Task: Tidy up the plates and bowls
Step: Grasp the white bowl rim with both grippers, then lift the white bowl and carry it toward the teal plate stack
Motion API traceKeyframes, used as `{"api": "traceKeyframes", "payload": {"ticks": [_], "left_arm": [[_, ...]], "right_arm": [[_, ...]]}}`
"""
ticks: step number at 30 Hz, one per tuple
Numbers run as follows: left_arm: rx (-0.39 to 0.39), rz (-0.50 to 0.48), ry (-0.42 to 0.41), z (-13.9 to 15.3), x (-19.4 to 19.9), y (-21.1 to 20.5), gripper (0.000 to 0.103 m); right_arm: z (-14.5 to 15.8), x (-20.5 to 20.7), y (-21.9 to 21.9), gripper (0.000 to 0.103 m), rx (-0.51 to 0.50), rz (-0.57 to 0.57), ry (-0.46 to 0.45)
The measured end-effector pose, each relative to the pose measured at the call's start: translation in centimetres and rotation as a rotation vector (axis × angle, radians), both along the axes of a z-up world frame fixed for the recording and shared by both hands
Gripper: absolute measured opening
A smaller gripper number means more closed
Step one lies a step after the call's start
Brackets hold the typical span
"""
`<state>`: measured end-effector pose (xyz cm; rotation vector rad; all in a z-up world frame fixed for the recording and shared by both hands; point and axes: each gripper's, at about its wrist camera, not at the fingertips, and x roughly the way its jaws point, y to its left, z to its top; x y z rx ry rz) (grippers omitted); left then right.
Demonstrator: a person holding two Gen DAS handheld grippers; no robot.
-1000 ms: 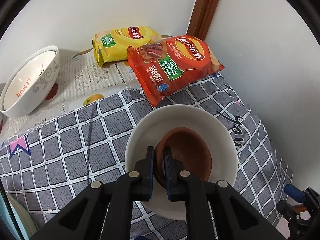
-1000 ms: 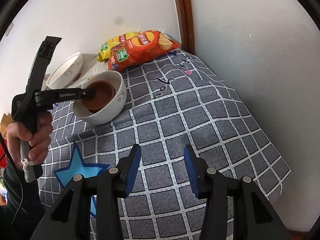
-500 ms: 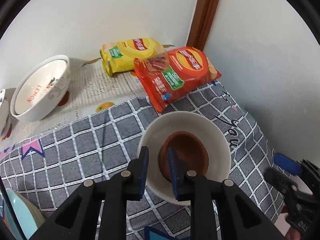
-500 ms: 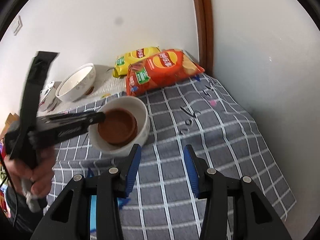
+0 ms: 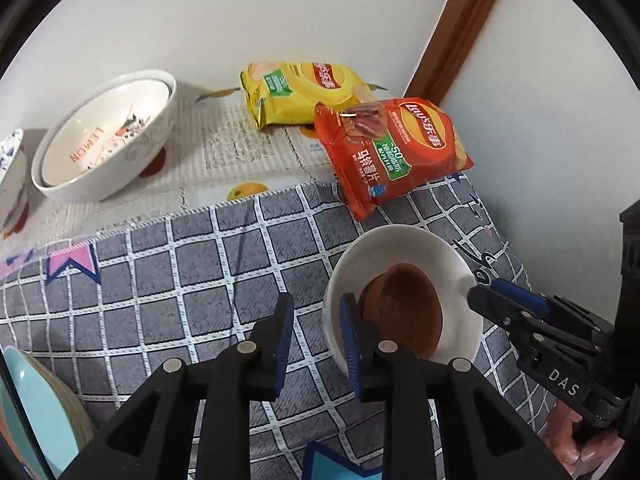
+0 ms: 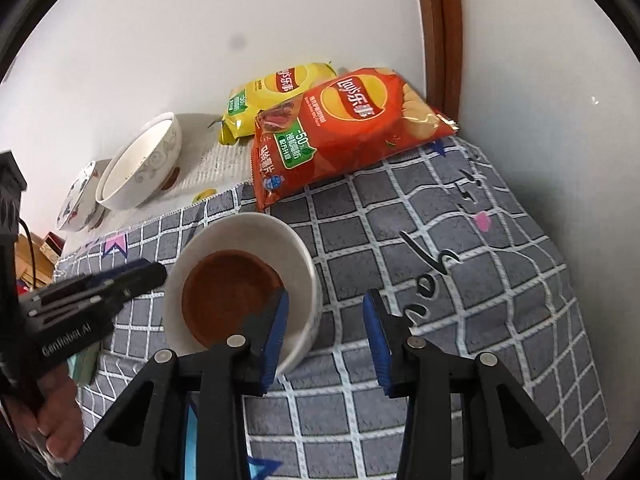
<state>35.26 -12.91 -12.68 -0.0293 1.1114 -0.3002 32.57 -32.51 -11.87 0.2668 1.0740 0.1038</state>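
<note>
Bowls first: a white bowl [image 6: 240, 284] sits on the grey checked cloth [image 6: 420, 248] with a smaller brown bowl [image 6: 232, 292] nested inside it, pretty much in the middle of the covered surface. The right gripper [image 6: 324, 336] is spread wide open right at that stack, its left finger over the inside of the white bowl's near rim and the other finger out over the cloth, so the rim sits between the jaws with nothing pinched. The left gripper [image 5: 314, 336] is open too, with one blue pad against the white bowl's left rim and the other over bare cloth. Further back, where the checked cloth ends and a pale fruit-print cloth [image 5: 224, 160] shows, a big white bowl with LEMON lettering [image 5: 104, 140] sits tilted, and beside it is a blue-patterned bowl [image 6: 78, 200], partly cut off in the left view. A red chip bag [image 6: 340, 128] lies half over the checked cloth's back edge, overlapping a yellow chip bag [image 6: 272, 96] behind it. All of this is tucked into a corner of white walls [image 6: 160, 40] with a brown wooden trim strip [image 6: 440, 32] running up it. A teal plate edge [image 5: 28, 412] peeks in at the lower left of the left view.
</note>
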Motion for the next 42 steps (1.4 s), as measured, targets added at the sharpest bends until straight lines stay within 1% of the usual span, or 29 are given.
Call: {"api": "traceKeyframes", "payload": {"ticks": [2,4,7,9,11,15,19,23,28,30,31,32,35,36,39,40,42], "left_arm": [[0.006,-0.008,0.012,-0.4,0.1,-0.3,0.022],[0.014,-0.008,0.02,-0.9,0.2,-0.5,0.022],[0.042,0.004,0.033,-1.5,0.5,-0.5,0.023],[0.041,0.005,0.04,-1.9,0.6,-0.6,0.023],[0.045,0.003,0.041,-2.2,0.7,-0.7,0.023],[0.065,0.006,0.046,-2.6,0.9,-1.0,0.025],[0.072,0.012,0.06,-3.0,1.0,-1.1,0.025],[0.076,0.013,0.062,-3.2,1.0,-1.1,0.025],[0.073,0.023,0.061,-3.2,0.9,-1.0,0.024],[0.067,0.021,0.06,-3.2,0.9,-1.0,0.023],[0.067,0.02,0.06,-3.2,0.8,-1.1,0.023],[0.064,0.014,0.063,-3.3,0.8,-1.1,0.022],[0.052,0.005,0.069,-3.4,0.7,-1.3,0.017],[0.047,0.002,0.071,-3.4,0.6,-1.3,0.015],[0.042,0.009,0.073,-3.4,0.7,-1.4,0.014],[0.04,0.008,0.074,-3.4,0.7,-1.4,0.011],[0.045,0.01,0.071,-3.4,0.6,-1.6,0.011]], "right_arm": [[-0.5,0.7,0.4,0.032,-0.002,0.007,0.023],[-1.0,1.3,0.8,0.029,-0.016,0.021,0.046],[-1.7,1.9,1.4,0.027,-0.052,0.031,0.07],[-2.1,2.3,1.6,0.027,-0.075,0.032,0.084],[-2.4,2.6,1.6,0.021,-0.097,0.025,0.094],[-2.9,3.0,1.6,0.021,-0.104,0.033,0.104],[-3.4,3.6,1.8,0.023,-0.132,0.046,0.124],[-3.7,3.8,1.9,0.023,-0.135,0.059,0.128],[-4.1,3.8,2.0,0.023,-0.122,0.044,0.13],[-4.2,3.8,2.0,0.02,-0.103,0.047,0.149],[-4.3,4.0,2.0,0.017,-0.09,0.046,0.159],[-4.3,4.0,2.0,0.014,-0.08,0.045,0.164],[-4.3,4.0,2.2,0.01,-0.074,0.053,0.167],[-4.3,4.0,2.3,0.01,-0.076,0.054,0.167],[-4.3,4.0,2.2,0.01,-0.073,0.056,0.168],[-4.4,4.0,2.2,0.01,-0.07,0.058,0.171],[-4.5,4.2,2.2,0.01,-0.066,0.06,0.178]]}}
